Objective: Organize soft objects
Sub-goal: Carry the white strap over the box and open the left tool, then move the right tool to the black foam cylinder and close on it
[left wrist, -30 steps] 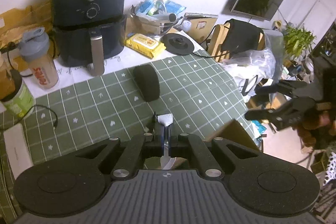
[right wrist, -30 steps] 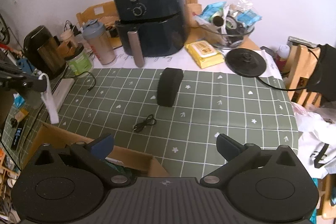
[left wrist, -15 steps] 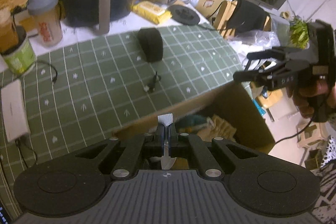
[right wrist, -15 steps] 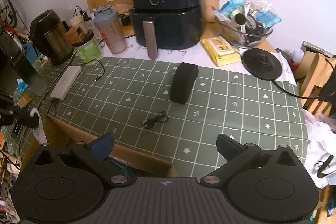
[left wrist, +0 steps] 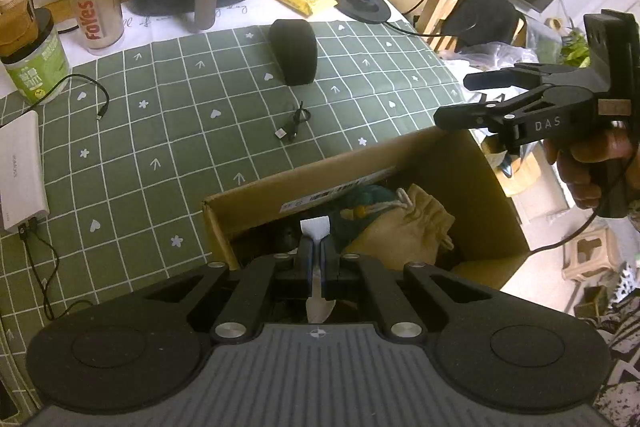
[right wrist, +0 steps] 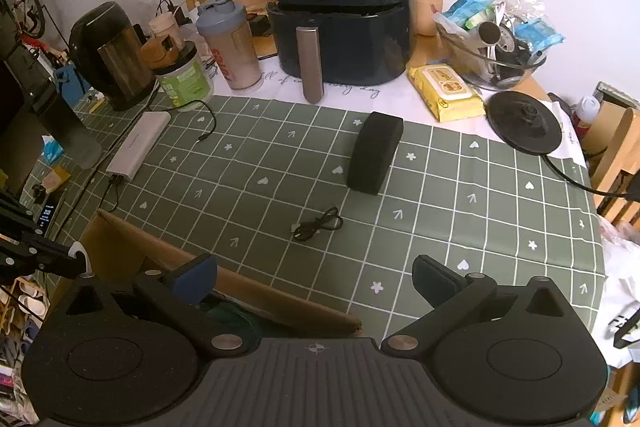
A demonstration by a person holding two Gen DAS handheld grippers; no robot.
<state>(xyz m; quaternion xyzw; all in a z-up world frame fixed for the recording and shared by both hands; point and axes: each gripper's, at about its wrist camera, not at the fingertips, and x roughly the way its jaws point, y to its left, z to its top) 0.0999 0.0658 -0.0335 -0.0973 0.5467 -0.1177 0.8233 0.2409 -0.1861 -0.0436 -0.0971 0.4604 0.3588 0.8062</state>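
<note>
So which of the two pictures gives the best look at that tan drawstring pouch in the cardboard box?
The left wrist view. It looks down into the open cardboard box, so the tan drawstring pouch and its cord show clearly beyond the left claw. The right wrist view catches only the box's edge; the pouch is hidden there.

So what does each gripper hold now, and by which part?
The left gripper pinches a white strip near its upper end, above the cardboard box. The right gripper holds nothing.

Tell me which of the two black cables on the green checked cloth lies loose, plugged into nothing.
The short coiled black cable in front of the black oblong case. Both its ends lie free, while the longer black cable plugs into the white power bank.
</note>
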